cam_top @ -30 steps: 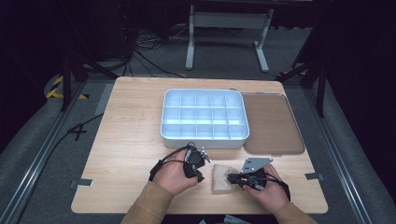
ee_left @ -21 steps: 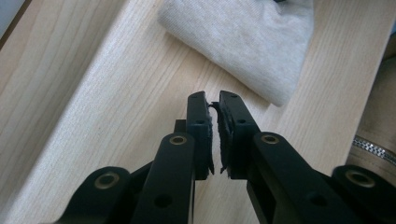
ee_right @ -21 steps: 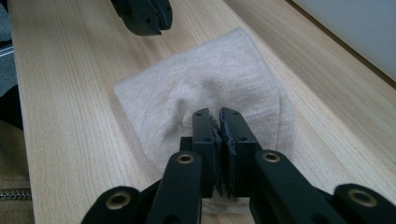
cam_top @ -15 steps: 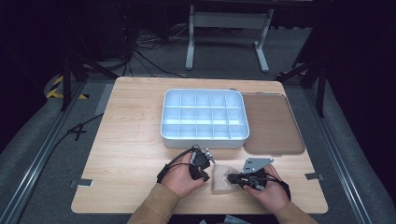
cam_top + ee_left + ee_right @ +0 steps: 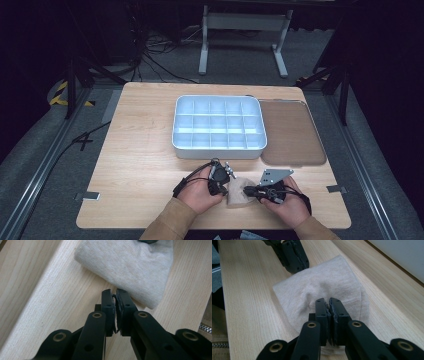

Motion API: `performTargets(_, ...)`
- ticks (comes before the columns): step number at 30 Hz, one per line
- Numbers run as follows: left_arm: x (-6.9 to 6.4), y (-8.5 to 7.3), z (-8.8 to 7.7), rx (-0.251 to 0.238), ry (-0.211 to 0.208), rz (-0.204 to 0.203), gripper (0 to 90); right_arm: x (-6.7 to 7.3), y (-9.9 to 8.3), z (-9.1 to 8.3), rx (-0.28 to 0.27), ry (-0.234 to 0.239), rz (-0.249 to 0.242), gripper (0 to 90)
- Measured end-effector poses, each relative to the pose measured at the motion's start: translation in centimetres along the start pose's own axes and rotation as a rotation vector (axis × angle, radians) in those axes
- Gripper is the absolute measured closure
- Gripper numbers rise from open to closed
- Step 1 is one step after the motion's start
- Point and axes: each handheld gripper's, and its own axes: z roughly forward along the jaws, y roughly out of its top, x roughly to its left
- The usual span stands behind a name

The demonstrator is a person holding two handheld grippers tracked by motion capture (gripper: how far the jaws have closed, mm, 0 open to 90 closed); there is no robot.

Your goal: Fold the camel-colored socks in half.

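Wooden table [image 5: 135,150], dark room behind, white divided tray [image 5: 218,125] mid-table. Folded beige cloth [image 5: 240,191] lies at the near edge between both grippers. Left gripper [image 5: 116,293] has just been closing, jaws now pressed together at the cloth's edge, nothing between them. Right gripper [image 5: 329,302] pinches a fold of cloth. Risk: a one-sided pull bunches or unfolds it, or drags it off the near edge.
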Motion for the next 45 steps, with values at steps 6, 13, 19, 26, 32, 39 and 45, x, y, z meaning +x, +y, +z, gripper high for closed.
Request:
performTargets(6, -0.2, 0.3, 0.2, 0.001, 0.006, 0.025, 87.1, 0.0, -0.1, 0.0, -0.007, -0.001, 0.000, 85.3)
performTargets(13, -0.2, 0.5, 0.3, -0.010, 0.014, 0.047, 87.4, 0.1, -0.2, 0.0, -0.016, -0.004, 0.002, 85.3)
performTargets(19, -0.6, 0.8, 0.0, -0.045, 0.006, 0.063, 88.9, 0.1, -0.3, 0.0, -0.022, -0.007, 0.004, 85.3)
performTargets(26, -1.3, 1.4, -0.7, -0.102, 0.025, 0.121, 89.0, 0.1, -0.3, 0.0, -0.023, -0.010, 0.003, 85.3)
performTargets(32, -2.1, 2.1, -0.5, -0.147, 0.034, 0.173, 88.4, 0.2, -0.3, 0.0, -0.024, -0.014, 0.002, 85.4)
performTargets(39, -2.6, 2.5, -0.3, -0.146, 0.042, 0.200, 87.7, 0.3, -0.4, 0.0, -0.023, -0.015, 0.002, 85.3)
performTargets(45, -2.5, 2.5, -0.2, -0.137, 0.028, 0.180, 87.1, 0.6, -0.3, 0.0, -0.020, -0.032, -0.020, 84.9)
